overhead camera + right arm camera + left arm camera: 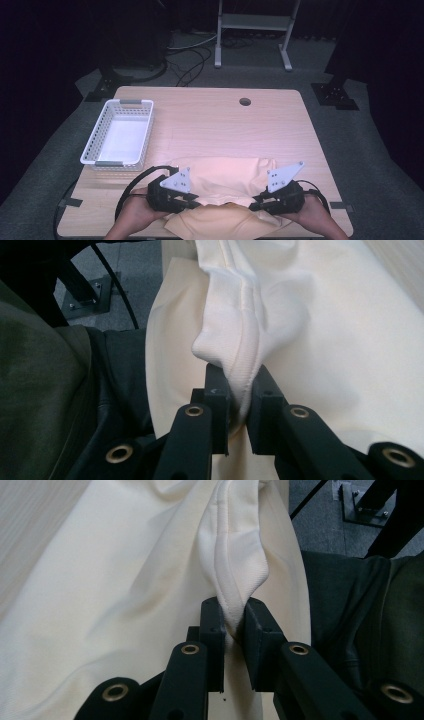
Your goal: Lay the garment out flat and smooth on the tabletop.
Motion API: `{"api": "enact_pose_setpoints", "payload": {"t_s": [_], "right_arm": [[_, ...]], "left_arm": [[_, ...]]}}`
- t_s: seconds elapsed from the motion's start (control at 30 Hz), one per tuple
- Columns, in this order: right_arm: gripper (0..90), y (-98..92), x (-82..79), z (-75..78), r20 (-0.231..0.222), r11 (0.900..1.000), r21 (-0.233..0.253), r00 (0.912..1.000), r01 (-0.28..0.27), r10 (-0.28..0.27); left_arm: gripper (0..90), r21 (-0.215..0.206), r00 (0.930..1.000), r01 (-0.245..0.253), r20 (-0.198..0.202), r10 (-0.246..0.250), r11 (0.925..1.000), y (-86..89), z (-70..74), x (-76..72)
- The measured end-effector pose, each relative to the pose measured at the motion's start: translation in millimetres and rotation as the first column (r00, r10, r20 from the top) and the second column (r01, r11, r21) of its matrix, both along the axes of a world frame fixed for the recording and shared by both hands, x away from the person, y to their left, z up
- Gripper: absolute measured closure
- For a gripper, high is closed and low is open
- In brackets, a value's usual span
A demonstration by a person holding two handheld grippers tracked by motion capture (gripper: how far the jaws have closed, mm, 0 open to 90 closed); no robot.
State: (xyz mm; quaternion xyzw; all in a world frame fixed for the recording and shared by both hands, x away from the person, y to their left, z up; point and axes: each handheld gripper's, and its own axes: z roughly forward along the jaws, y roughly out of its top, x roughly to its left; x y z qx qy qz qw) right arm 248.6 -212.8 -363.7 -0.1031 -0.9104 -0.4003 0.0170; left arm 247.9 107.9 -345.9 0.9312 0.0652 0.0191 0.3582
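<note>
Both black two-jaw grippers, left gripper [196, 202] and right gripper [254, 204], are clenched on the ribbed hem of the cream knit garment [227, 172], which lies ahead of them, likely to fold it evenly.

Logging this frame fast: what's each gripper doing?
Left gripper: shut on the cream cloth.
Right gripper: shut on the same cloth.
</note>
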Motion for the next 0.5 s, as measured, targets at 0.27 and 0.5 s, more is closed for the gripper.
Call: {"api": "enact_pose_setpoints", "payload": {"t_s": [0.27,0.5], "right_arm": [[81.9,0.9,9.5,9.9,0.019,1.0,0.004,0.9998,0.0,0.0],[81.9,0.7,14.5,16.4,0.045,1.0,0.004,0.999,0.006,-0.006]], "left_arm": [[79.8,-0.018,1.0,-0.001,0.002,0.001,0.9998,1.3,8.8,12.9],[79.7,-0.02,0.9999,-0.002,0.014,0.003,0.9998,0.6,15.3,22.5]]}}
